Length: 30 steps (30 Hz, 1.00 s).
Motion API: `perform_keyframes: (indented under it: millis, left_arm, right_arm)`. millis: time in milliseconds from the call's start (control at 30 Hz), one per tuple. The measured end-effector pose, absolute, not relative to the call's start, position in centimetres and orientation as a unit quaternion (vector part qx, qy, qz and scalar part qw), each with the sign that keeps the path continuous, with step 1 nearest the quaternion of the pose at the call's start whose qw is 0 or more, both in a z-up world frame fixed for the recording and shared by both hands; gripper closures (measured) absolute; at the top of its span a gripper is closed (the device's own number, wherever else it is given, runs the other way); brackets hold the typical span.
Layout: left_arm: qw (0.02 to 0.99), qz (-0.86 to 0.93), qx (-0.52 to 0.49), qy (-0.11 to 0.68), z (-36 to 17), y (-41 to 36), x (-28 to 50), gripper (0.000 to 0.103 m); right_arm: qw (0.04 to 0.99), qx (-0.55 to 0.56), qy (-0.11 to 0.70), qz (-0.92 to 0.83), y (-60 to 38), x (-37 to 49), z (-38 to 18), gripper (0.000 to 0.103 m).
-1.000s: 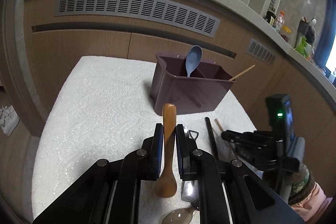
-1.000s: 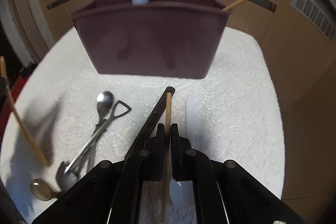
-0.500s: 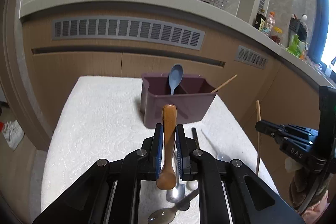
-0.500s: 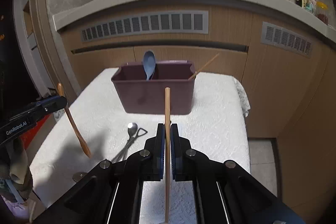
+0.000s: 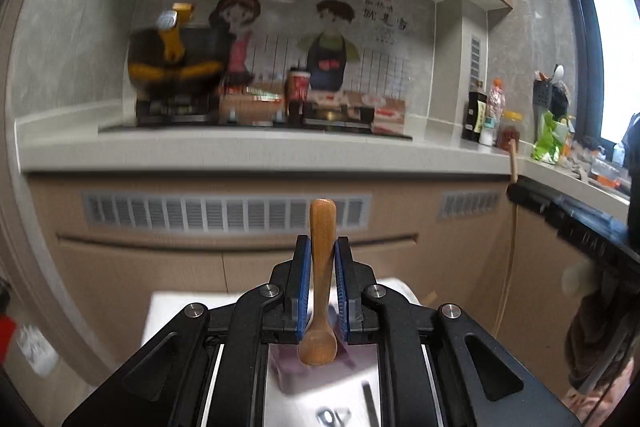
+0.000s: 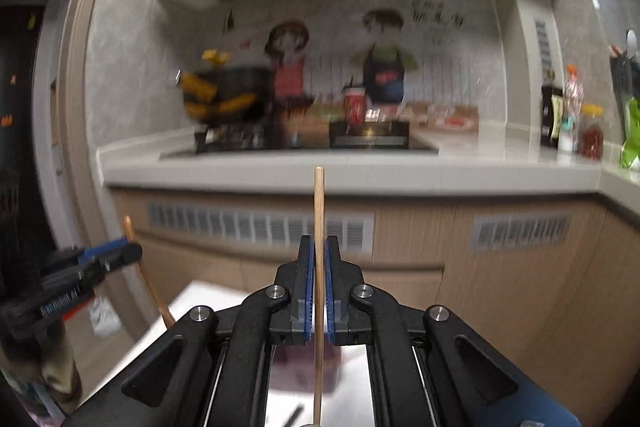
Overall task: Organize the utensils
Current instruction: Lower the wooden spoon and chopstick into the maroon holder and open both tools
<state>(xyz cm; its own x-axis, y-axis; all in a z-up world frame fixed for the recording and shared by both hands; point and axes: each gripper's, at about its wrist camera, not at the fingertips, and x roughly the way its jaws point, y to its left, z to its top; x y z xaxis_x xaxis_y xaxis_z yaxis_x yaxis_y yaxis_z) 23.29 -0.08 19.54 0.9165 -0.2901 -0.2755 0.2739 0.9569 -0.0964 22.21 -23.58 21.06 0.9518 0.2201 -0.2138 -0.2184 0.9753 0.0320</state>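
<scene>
While both grippers hang high over the table, each carries one utensil clear of the cloth.

Left wrist view: left gripper [image 5: 322, 281] clenched on a wooden spoon [image 5: 321, 275], pads pinching the handle, bowl hanging down toward the camera, handle end standing above the fingers. Purple caddy [image 5: 316, 367] shows only as a blurred patch below the spoon bowl, on the white cloth [image 5: 180, 307]. At lower centre a dark stick [image 5: 370, 399] and some metal cutlery [image 5: 332, 417] lie on the cloth; too blurred to name. Right gripper [image 5: 516, 189] at the right edge, holding its thin stick upright.

Right wrist view: right gripper [image 6: 319, 281] clamped on one wooden chopstick [image 6: 319, 267], which stands upright between the pads, its lower length running down past the camera. Caddy [image 6: 304, 367] blurred, directly below. Left gripper [image 6: 120, 251] at the left, spoon handle [image 6: 142, 267] slanting through it.

Judgement on the step: carry each piece over its own compartment, then lower. The chopstick's long tail should clear the caddy rim before descent, tip entering first. The spoon should go in bowl-down and be let go only once inside the wall. Keep the two hands apart so the pieces do not cross.

Count, as far as visible: one wooden spoon, one chopstick in hand, one caddy, one dark stick on the cloth; loose metal pieces uncountable in the blur.
</scene>
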Motion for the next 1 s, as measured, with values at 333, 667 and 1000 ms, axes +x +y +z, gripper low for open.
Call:
perform_keyframes:
  millis: [333, 667, 1000]
  left_arm:
    - [0.975, -0.141, -0.022, 0.168, 18.2, -1.1, 30.1, 0.091]
    - [0.959, -0.148, -0.062, 0.233, 11.3, -0.7, 34.5, 0.091]
    - [0.933, -0.149, -0.083, 0.315, 4.6, -1.1, 36.0, 0.087]
  right_arm:
    - [0.99, -0.002, 0.107, 0.096, -21.6, 28.9, 20.4, 0.098]
    - [0.987, -0.004, 0.151, 0.051, -20.2, 34.7, 13.2, 0.098]
    - [0.955, -0.002, 0.287, 0.075, -20.7, 37.2, 5.4, 0.093]
